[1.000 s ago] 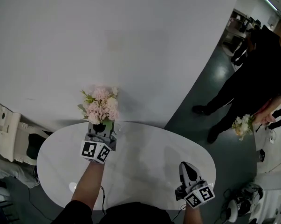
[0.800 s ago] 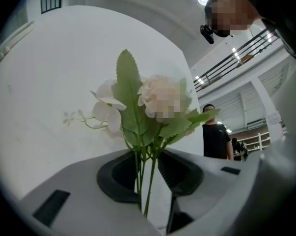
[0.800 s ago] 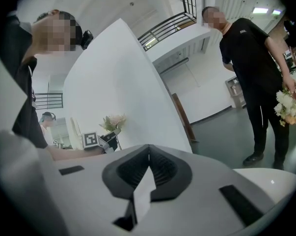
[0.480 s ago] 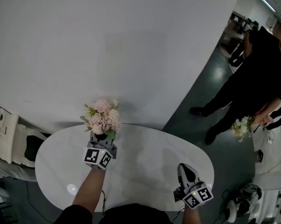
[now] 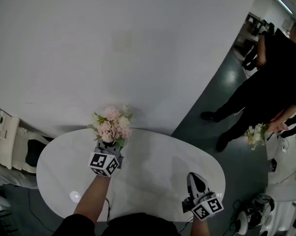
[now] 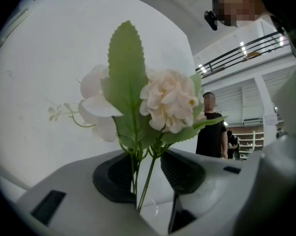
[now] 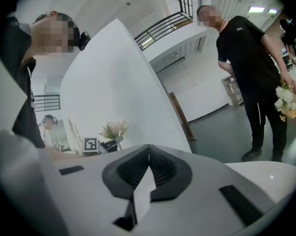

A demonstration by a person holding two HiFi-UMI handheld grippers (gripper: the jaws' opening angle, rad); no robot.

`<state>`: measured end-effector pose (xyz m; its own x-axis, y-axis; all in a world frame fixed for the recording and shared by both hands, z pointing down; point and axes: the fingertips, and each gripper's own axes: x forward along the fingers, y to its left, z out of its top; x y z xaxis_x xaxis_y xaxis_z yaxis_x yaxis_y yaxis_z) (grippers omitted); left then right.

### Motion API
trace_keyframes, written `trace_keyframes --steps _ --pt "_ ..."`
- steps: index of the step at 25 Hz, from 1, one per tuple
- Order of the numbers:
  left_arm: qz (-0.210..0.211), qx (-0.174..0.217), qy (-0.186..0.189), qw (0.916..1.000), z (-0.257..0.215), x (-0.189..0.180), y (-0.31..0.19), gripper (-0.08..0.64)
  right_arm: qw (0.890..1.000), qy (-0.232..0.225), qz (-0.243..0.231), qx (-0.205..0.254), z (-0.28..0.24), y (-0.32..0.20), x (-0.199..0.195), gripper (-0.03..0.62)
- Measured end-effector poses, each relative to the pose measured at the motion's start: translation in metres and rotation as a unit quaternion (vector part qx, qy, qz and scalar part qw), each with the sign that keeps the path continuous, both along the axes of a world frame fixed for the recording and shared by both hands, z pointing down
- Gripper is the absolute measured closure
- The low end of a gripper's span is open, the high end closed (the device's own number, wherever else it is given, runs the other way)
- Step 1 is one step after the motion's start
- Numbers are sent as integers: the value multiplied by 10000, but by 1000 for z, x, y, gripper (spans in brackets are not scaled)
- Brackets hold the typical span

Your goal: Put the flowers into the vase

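**Flowers may tip as the grip loosens**

The left gripper (image 6: 147, 173) is opening its jaws. The stems (image 6: 136, 181) of the flowers (image 5: 111, 127) stand between the pads, close to the left pad and free of the right one, so nothing presses on them now. The bunch is at the far edge of the table (image 5: 152, 161).

I cannot make out the vase in any view. If the stems are not deep inside it, the top-heavy bunch could lean and fall. A leaf could also catch on a pad and be dragged out when the gripper pulls back.

The right gripper (image 7: 148, 154) is closed and empty, well apart, too far to steady anything.
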<state>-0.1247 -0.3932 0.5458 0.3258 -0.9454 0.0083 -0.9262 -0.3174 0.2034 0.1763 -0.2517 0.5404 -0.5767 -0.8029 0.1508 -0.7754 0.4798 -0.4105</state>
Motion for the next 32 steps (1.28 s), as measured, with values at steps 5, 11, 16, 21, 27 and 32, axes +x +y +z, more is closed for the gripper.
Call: trace_keyframes --steps 5,11,16,21,27,32 --pt "163 -77 -125 9998 6 3 1 396 10000 19 -41 -21 2 -2 -9 571" --pt "245 -160 -259 9992 9 9 0 377 9999 23 -116 -28 3 -3 -13 571" --pt "256 -281 -288 9989 15 8 0 348 9999 27 -107 -54 4 0 -11 571" --pt "326 -380 -373 9981 20 11 -2 328 9999 38 -95 -45 3 0 -8 571" --pt "337 -570 -368 9971 31 5 -3 298 9999 26 -99 -34 2 -1 -15 571" --pt "274 -708 -412 9963 41 -10 -1 275 9999 39 -92 -36 4 1 -24 571"
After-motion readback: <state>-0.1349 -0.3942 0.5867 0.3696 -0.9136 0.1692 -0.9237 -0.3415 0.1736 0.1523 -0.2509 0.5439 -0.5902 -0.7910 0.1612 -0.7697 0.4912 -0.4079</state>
